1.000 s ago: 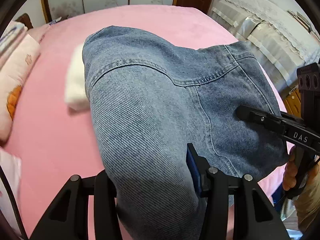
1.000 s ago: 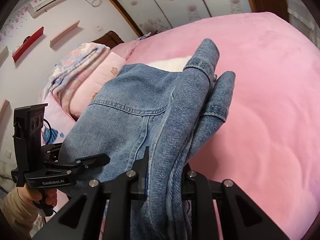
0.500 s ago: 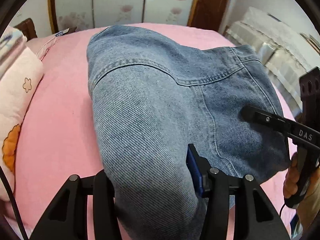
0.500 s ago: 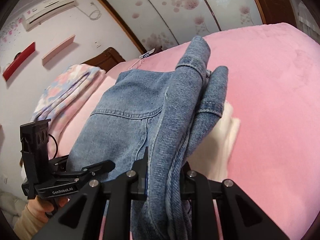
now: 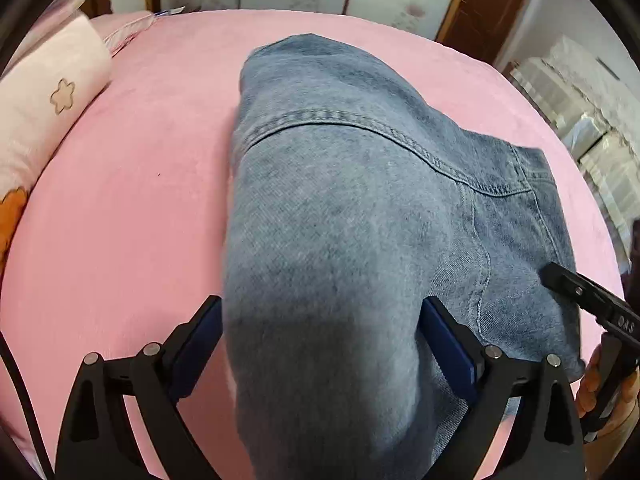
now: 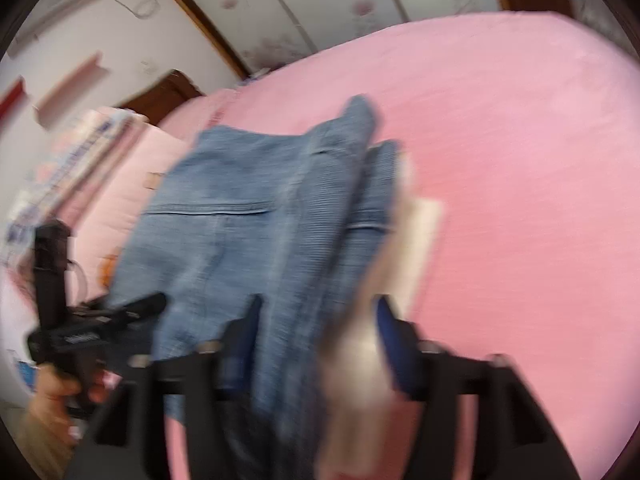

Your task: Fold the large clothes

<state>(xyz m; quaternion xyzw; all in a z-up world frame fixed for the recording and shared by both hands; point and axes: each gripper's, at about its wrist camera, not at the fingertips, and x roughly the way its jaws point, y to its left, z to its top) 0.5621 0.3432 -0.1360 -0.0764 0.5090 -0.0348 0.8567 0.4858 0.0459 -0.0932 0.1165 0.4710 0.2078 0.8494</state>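
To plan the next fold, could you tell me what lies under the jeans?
A cream cloth pokes out beneath the jeans on the pink bedsheet. The denim hides how far it extends underneath.

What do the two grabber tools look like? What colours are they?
Both are black. The left gripper has two angled black fingers with dark blue pads inside and small silver bolts at the joints. The right gripper is built the same, though its picture is blurry. Each has a black handle with small white lettering, too blurred to read here, held by a bare hand in a tan sleeve.
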